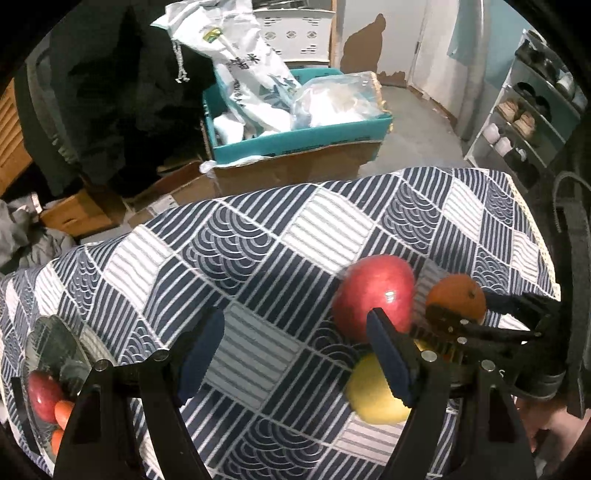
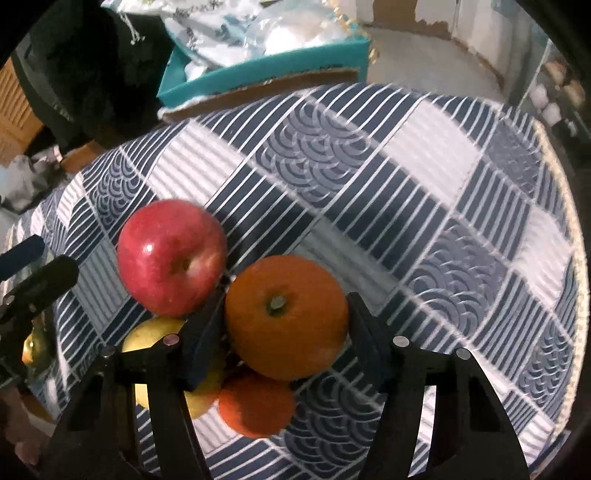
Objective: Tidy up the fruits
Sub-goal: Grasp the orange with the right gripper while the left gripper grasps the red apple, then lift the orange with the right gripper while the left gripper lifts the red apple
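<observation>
The right gripper (image 2: 286, 332) pinches the firm, round, smooth orange (image 2: 286, 317) across its widest middle, beside 1 red apple (image 2: 171, 256) on the cloth-covered counter (image 2: 406, 192), while the left gripper (image 1: 295, 354) hangs spread and empty.

Table under blue-and-white patterned cloth (image 1: 258, 258). Behind it: teal box (image 1: 295, 140) holding white bags, stacked on brown cardboard carton (image 1: 295, 166). Grey concrete floor (image 1: 417, 136). White wall (image 1: 369, 29) with peeled brown patch. Grey shelf rack (image 1: 528, 122) at right, shoes on shelves. Dark garment (image 1: 110, 92) at left. Dim indoor light.
</observation>
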`<state>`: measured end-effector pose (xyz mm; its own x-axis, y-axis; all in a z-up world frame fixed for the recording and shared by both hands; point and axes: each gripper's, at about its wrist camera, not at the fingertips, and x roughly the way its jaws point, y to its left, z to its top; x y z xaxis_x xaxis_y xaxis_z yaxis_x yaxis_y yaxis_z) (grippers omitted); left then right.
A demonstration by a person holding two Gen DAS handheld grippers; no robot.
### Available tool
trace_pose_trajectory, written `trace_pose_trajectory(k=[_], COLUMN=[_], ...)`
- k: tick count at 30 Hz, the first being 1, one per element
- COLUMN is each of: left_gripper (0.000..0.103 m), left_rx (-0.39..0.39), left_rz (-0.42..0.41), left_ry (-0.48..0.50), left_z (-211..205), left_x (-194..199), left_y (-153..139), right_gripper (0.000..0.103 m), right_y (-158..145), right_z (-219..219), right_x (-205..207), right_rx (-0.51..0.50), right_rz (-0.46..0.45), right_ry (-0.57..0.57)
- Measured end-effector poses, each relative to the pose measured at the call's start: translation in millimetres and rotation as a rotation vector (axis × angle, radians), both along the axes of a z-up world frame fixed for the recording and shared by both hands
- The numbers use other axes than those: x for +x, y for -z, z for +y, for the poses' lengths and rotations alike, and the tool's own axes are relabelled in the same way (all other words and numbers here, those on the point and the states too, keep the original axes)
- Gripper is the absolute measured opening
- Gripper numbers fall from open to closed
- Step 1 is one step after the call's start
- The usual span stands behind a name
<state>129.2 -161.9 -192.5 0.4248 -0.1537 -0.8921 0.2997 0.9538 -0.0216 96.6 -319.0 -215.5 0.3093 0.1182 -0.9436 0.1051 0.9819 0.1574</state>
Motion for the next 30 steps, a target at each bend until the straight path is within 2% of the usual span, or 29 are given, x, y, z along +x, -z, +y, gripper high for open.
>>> trace_pose_trajectory(k=[4, 13, 17, 25, 27, 30], left_gripper=[0.081, 0.085, 0.085, 0.085, 0.083, 0.067], left_rx=[-0.025, -0.015, -0.01, -0.047, -0.057, -0.096], left_rz=[0.014, 0.015, 0.033, 0.091, 0.101, 0.129], left_ry=[0.027, 0.09, 0.112, 0.113, 0.111, 0.116], left_z=[-13.8, -36.3, -43.4, -49.5, -50.2, -51.2], left_x=[0.6, 6.0, 10.3, 21.4, 22.8, 24.6], left_y=[1.1, 15.7, 24.4, 45.9, 50.7, 55.7], right_gripper=[0.064, 0.064, 0.064, 0.064, 0.064, 0.064], right_y=[-9.6, -12.4, -9.3, -7.7, -6.7, -5.2], right_z=[-14.2, -43.6, -45.4, -44.8, -44.6, -45.3], right_x=[-3.9, -11.0, -10.0, -12.4, -13.1, -14.3], right_rx=[-0.048, -0.093, -0.092, -0.12, -0.118, -0.118], right_rz=[-0.041, -0.075, -0.077, -0.08, -0.079, -0.074], right_ry=[0.028, 0.087, 0.095, 0.078, 0.077, 0.079])
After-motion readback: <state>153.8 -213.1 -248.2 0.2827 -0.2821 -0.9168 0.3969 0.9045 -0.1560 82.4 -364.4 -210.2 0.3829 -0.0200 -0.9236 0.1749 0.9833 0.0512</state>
